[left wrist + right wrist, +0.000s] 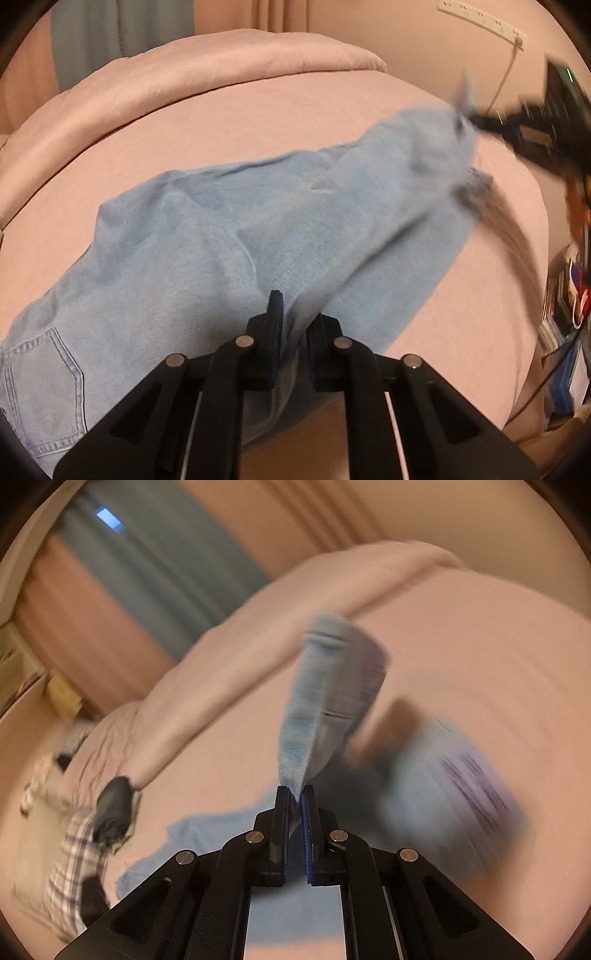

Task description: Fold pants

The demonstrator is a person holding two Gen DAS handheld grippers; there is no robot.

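Note:
Light blue jeans lie across a pink bed, a back pocket at the lower left. My left gripper is shut on a fold of the jeans near the bed's front edge. My right gripper is shut on a leg hem of the jeans and holds it up off the bed; the view is blurred by motion. It also shows in the left wrist view at the far right, pinching the raised leg end.
A rolled pink duvet lies along the far side of the bed. A white power strip hangs on the wall. A person in a plaid shirt with a dark glove is at the left. Clutter stands by the bed's right side.

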